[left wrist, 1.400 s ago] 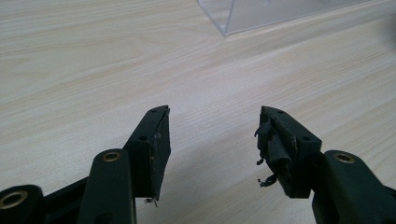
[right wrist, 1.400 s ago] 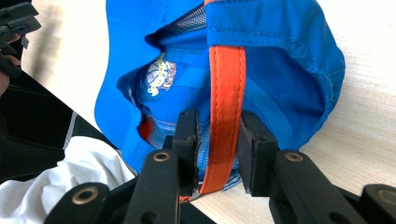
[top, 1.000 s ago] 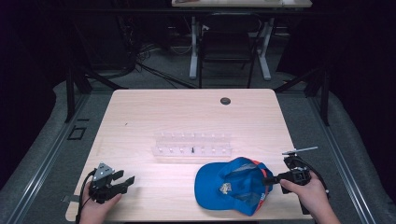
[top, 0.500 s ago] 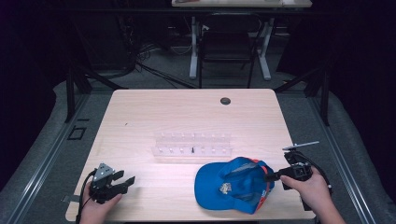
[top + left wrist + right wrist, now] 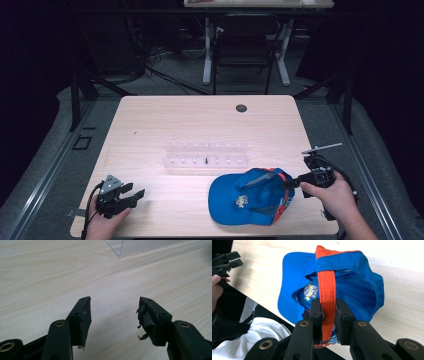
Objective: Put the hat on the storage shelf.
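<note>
A blue cap (image 5: 250, 197) with an orange back strap (image 5: 327, 292) lies at the front right of the wooden table (image 5: 200, 125). My right gripper (image 5: 291, 183) is shut on that orange strap, its jaws pinching the band (image 5: 327, 317) and lifting the cap's rear off the wood. My left gripper (image 5: 134, 196) rests at the front left corner, held by a hand, with its jaws apart (image 5: 114, 315) and nothing between them, just above bare wood.
A clear plastic rack (image 5: 206, 155) with several small compartments stands mid-table; its corner (image 5: 130, 247) shows ahead of the left jaws. A black grommet (image 5: 241, 108) sits near the far edge. A chair and desk legs stand beyond the table.
The right gripper has drawn slightly rightward with the cap's strap, stretching the cap's rear. The left gripper stays still.
</note>
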The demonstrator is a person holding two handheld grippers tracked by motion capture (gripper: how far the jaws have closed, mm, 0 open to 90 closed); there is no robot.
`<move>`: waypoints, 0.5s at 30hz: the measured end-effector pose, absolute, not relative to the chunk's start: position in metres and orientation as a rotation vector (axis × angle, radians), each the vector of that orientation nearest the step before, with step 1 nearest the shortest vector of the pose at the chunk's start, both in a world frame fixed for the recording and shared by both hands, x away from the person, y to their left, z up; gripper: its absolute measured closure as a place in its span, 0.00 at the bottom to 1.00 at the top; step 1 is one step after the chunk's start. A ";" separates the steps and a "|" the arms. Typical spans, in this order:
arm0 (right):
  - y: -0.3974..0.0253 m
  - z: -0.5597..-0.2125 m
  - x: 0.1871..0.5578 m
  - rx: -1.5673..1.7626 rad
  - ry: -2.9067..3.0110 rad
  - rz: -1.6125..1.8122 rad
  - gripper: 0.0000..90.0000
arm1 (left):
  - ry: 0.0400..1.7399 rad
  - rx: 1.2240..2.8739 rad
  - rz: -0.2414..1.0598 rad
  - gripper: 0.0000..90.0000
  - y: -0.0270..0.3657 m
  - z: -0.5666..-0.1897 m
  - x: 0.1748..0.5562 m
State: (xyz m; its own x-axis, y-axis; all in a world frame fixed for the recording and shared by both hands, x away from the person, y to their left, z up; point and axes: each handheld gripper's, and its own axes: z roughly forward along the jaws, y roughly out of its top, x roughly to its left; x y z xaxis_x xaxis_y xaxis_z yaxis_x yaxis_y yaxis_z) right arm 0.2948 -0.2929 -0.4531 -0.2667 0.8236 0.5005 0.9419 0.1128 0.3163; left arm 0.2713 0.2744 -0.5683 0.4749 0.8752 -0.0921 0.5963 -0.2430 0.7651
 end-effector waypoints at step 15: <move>-0.277 -0.425 0.299 -1.670 -2.170 -0.868 0.87 | 1.218 1.955 0.460 0.49 0.274 -0.568 0.271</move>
State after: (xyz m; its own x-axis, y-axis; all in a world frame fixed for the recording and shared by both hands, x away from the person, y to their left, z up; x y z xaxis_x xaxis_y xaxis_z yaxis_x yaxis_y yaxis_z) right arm 0.2994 -0.2766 -0.4255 -0.3000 0.7821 0.5461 0.9429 0.1565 0.2939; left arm 0.2710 0.2743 -0.5679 0.4775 0.8738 -0.0920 0.5949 -0.2445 0.7657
